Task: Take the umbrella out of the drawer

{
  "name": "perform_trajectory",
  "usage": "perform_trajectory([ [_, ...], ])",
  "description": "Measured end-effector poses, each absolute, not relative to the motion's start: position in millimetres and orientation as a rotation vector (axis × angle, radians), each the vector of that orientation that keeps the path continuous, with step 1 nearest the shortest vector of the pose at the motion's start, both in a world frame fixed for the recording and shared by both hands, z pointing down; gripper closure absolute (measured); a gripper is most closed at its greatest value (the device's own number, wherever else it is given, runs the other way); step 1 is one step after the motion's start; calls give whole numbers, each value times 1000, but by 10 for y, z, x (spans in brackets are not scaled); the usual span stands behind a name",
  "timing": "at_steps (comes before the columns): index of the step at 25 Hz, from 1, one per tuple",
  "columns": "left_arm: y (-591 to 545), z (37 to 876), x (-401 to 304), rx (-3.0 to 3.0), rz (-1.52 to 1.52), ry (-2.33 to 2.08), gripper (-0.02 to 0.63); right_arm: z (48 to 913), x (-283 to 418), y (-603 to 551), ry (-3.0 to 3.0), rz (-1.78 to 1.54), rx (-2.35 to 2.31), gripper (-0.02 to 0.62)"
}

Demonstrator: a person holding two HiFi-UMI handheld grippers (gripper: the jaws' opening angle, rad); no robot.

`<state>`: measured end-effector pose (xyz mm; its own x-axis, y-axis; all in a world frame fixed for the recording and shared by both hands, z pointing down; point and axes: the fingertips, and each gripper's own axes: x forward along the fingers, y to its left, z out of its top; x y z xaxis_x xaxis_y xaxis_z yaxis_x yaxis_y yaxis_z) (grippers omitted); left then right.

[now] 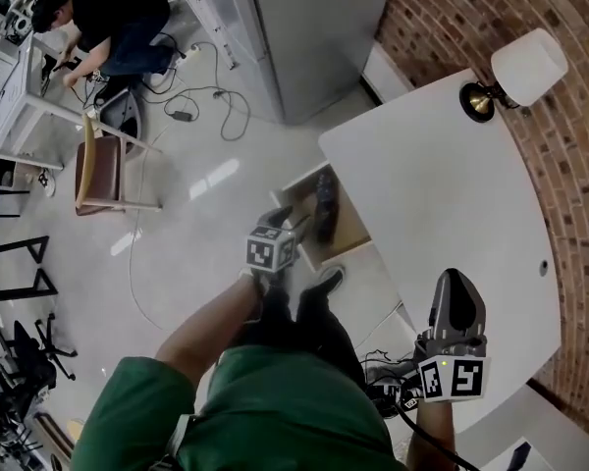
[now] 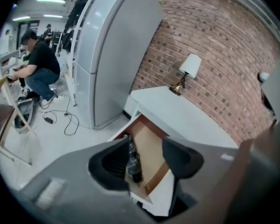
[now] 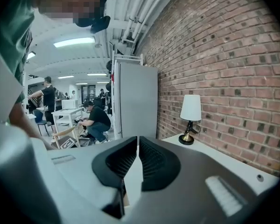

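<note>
The drawer (image 1: 351, 226) under the white table (image 1: 442, 184) stands pulled out, its wooden bottom showing. A dark folded umbrella (image 1: 324, 204) lies along its left side. My left gripper (image 1: 287, 222) hangs just before the drawer's front, pointing down at it. In the left gripper view its jaws (image 2: 147, 160) stand open, and the umbrella (image 2: 133, 164) shows in the drawer (image 2: 150, 143) beyond them, untouched. My right gripper (image 1: 456, 287) is over the table's near edge, away from the drawer. Its jaws (image 3: 138, 162) are shut with nothing between them.
A lamp (image 1: 525, 67) with a white shade stands at the table's far corner by the brick wall. A tall grey cabinet (image 1: 314, 27) rises left of the table. Cables (image 1: 216, 101), a wooden chair (image 1: 103, 170) and a crouching person (image 1: 118, 18) occupy the floor further left.
</note>
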<state>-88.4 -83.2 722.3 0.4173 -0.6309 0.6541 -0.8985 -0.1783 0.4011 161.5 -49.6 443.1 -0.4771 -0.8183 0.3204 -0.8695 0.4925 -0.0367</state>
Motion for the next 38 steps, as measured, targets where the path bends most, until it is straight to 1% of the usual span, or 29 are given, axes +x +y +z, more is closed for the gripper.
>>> perform_trajectory([
  [5, -1080, 7745, -755, 1849, 461, -1261, 371, 4771, 1663, -611, -2421, 344, 1402, 583],
  [12, -1343, 8719, -675, 1760, 500, -1177, 352, 5205, 1619, -655, -2268, 433, 1418, 583],
  [17, -1626, 9261, -656, 1693, 528, -1156, 350, 5524, 1620, -807, -2174, 486, 1404, 583],
  [19, -1678, 9469, -602, 1676, 548, -1150, 325, 5633, 1661, -828, -2130, 533, 1425, 583],
  [23, -1734, 9819, -567, 1612, 584, -1166, 242, 5810, 1590, -860, -2092, 551, 1417, 583],
  [26, -1787, 10048, -542, 1584, 580, -1171, 225, 5884, 1542, -879, -2075, 541, 1409, 583],
  [29, -1841, 10244, -482, 1559, 584, -1160, 224, 5927, 1591, -887, -2055, 552, 1422, 583],
  [33, -1773, 10502, -563, 1501, 748, -1155, 225, 5961, 1674, -862, -2026, 548, 1435, 583],
  [34, -1755, 10542, -549, 1511, 780, -1135, 250, 5972, 1692, -851, -2019, 548, 1438, 583],
  [36, -1768, 10556, -511, 1543, 805, -1107, 323, 5989, 1727, -835, -2008, 559, 1450, 583],
  [38, -1766, 10532, -485, 1550, 792, -1093, 348, 5989, 1743, -826, -2005, 570, 1457, 583],
])
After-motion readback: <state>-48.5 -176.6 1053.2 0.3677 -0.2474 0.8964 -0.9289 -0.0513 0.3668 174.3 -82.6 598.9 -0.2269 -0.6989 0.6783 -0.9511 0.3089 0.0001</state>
